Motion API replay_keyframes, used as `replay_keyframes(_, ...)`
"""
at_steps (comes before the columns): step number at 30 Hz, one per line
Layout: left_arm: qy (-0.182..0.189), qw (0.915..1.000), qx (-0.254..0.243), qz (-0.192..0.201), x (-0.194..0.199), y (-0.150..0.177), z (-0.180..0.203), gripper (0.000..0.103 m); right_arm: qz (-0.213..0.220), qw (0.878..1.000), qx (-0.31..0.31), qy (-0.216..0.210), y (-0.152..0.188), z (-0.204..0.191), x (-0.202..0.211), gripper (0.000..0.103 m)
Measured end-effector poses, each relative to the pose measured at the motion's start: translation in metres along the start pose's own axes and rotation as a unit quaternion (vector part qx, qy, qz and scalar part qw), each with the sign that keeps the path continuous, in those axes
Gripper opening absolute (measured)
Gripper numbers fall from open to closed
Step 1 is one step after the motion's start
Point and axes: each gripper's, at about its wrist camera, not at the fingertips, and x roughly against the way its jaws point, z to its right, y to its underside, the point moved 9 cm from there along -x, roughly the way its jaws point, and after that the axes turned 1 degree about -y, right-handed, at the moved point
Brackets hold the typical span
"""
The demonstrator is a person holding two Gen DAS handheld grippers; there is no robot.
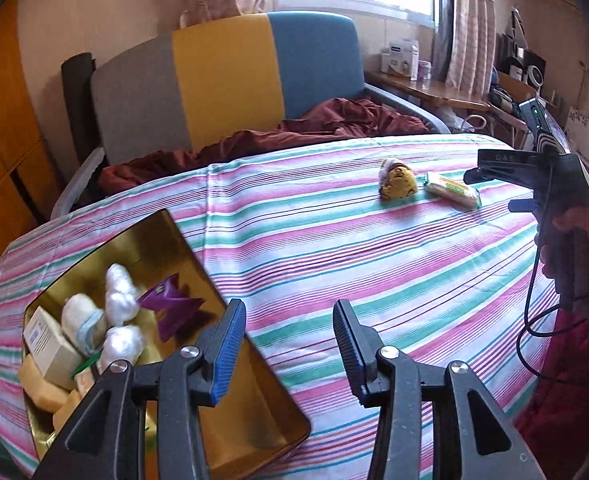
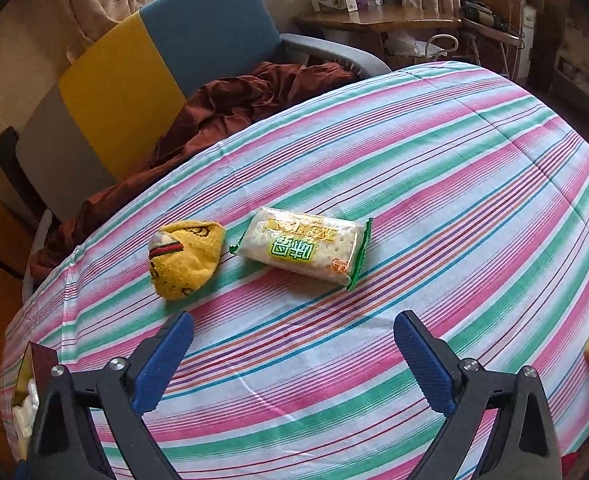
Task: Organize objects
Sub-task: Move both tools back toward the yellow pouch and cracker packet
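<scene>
Blue-padded jaws of my left gripper [image 1: 288, 344] sit nearest the lens, partly spread with nothing between them, hovering over the striped sheet [image 1: 374, 272] at the right edge of the gold tin [image 1: 198, 272]. Landmark: that tin, lying open on the sheet.

Inside the tin: a pale box [image 1: 44, 340] at the left wall, a rolled white cloth [image 1: 82, 320] beside it, two white fluffy bundles [image 1: 120, 292] further right, a purple packet [image 1: 170, 308] toward the right wall, yellowish blocks [image 1: 42, 388] at the near left corner.

Right of the tin and well apart from it, farther up the sheet: a yellow sock bundle [image 2: 184, 260], then a wrapped cracker packet [image 2: 302, 246] just beside it on its right. Whether the two touch, I cannot tell.

Right again: my right gripper [image 2: 294, 364], jaws spread wide, empty, above bare sheet just short of the cracker packet. My hand [image 1: 574, 240] grips its handle.

Behind the sheet: a grey, yellow and blue chair [image 1: 222, 80] holding dark red cloth [image 1: 294, 132].
</scene>
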Motion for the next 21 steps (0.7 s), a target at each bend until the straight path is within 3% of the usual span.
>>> replay_keyframes(21,0.025,0.9977,-0.056,-0.031,-0.059,-0.033,0.070,0.046,-0.015,0.991,-0.118,-0.059,-0.005,0.028,-0.001,0.103)
